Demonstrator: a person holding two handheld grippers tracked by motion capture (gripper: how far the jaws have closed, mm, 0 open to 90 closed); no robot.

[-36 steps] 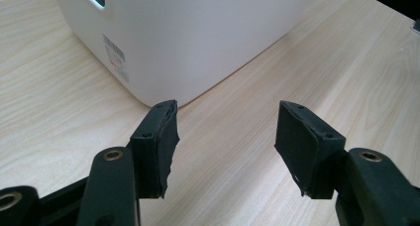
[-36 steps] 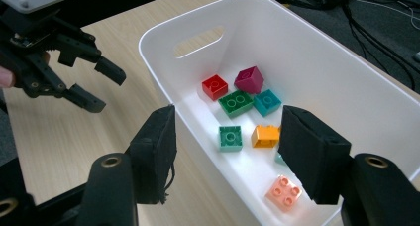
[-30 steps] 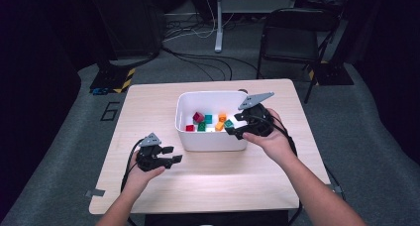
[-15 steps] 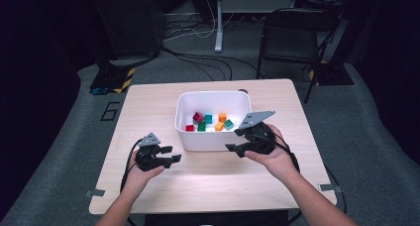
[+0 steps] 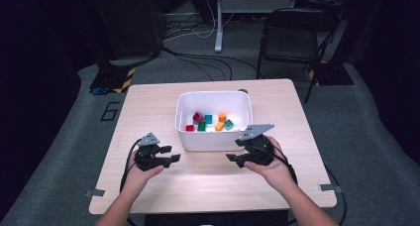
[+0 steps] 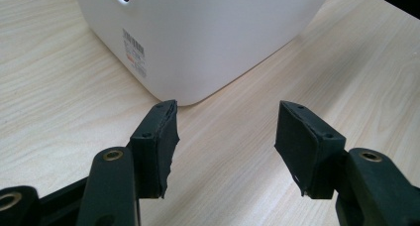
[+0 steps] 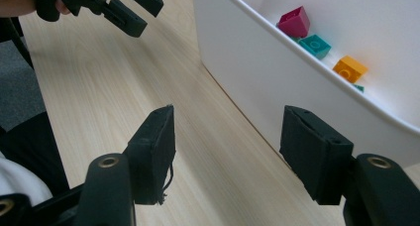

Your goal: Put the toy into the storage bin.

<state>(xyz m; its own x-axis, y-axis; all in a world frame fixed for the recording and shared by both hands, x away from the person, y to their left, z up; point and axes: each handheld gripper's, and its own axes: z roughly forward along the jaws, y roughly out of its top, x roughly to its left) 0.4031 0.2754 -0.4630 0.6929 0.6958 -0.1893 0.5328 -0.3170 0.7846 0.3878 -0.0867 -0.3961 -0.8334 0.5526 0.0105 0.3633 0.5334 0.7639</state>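
The left gripper (image 5: 166, 156) rests low over the table (image 5: 148, 107) with its jaws spread wide and nothing between them; bare wood lies in the gap. The rounded corner of the white bin (image 6: 208, 37) stands just beyond its jaw tips and slightly toward its left jaw, near but apart. If this gripper is pushed forward, the left jaw is likely to strike that corner and slide or turn the bin, because the bin appears light and nothing pins it down. The blocks lie inside the bin, past and above both sets of jaws: a magenta block (image 7: 294, 22), a teal block (image 7: 315, 45) and an orange block (image 7: 350, 68) sit on the bin floor behind the near wall. The right gripper (image 5: 239, 155) is also fully open and empty, hovering over the table. The bin's long wall runs close alongside its right jaw; whether they touch cannot be told. A reach toward the blocks from this height would probably drive the right jaw into the rim, tipping the bin or scattering its contents; the gripper would need to rise above the rim first.
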